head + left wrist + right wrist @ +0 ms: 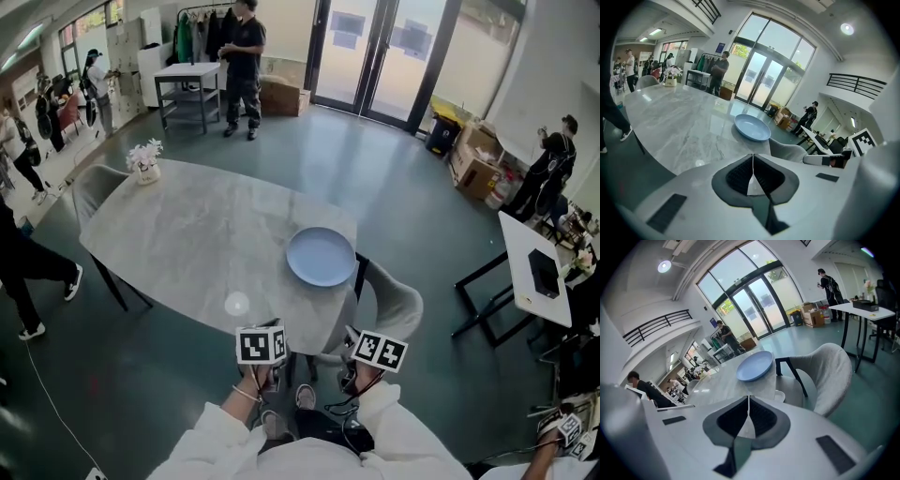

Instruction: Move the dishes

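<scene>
Status: pale blue round plate [322, 256] is seen lying flat on the grey marble-look table [187, 234], at its near right edge, beside the grey padded chair [398, 302]. Left gripper [752, 161] and right gripper [748, 404] are held off the table's near edge, short of the plate. Both sets of jaws are pressed together, nothing gripped.

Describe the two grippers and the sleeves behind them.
Both the left gripper and the right gripper have pale grey bodies, dark ribbed pads and black rectangular patches. Each carries a white cube with black square markers. The sleeves are white; thin dark cables hang near them.
</scene>
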`<state>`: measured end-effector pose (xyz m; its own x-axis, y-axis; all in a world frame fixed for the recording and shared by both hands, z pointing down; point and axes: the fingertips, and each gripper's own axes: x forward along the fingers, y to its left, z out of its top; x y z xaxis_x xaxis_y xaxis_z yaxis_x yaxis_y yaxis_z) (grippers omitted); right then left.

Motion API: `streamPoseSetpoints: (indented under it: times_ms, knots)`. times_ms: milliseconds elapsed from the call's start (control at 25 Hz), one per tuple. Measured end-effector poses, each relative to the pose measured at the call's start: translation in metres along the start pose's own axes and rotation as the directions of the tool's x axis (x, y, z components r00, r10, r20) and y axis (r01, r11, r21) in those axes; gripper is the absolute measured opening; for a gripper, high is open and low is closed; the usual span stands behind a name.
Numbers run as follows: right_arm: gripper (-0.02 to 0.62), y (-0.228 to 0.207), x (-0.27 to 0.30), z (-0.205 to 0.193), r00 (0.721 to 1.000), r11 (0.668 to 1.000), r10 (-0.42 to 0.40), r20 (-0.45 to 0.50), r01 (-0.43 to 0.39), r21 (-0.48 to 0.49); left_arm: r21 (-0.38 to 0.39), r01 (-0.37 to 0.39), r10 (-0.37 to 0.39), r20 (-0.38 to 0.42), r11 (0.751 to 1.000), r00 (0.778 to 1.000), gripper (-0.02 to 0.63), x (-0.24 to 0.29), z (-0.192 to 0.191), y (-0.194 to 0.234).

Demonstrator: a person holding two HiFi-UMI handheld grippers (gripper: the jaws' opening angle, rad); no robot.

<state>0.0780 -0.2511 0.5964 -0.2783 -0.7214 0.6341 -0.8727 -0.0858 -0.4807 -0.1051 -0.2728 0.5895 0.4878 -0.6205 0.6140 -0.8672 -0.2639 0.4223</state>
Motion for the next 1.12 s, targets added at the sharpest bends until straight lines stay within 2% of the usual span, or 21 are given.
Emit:
streamPoseSetpoints:
  times_ms: [360,600,1120]
  knots:
    - [0.066,0.007,-0.004,-0.006,1.0,0.999,0.02,-0.007,-0.021,-0.025,0.027,-0.002,0.002,0.002,1.0,1.0,0.012,-0.009,-0.009,-0.009]
    - [0.065,0.01,-0.012,-0.016,0.998,0.998,0.066,-0.007,-0.066,-0.018,0.046,-0.021,0.02,0.015,0.999,1.0,0.012,-0.021,-0.014,-0.019]
    - [0.064,-0.01,-0.044,-0.028,0.992,0.992,0.127,-0.023,-0.126,0.021,0.046,-0.064,0.064,0.012,0.997,0.998,0.012,-0.035,-0.035,-0.051]
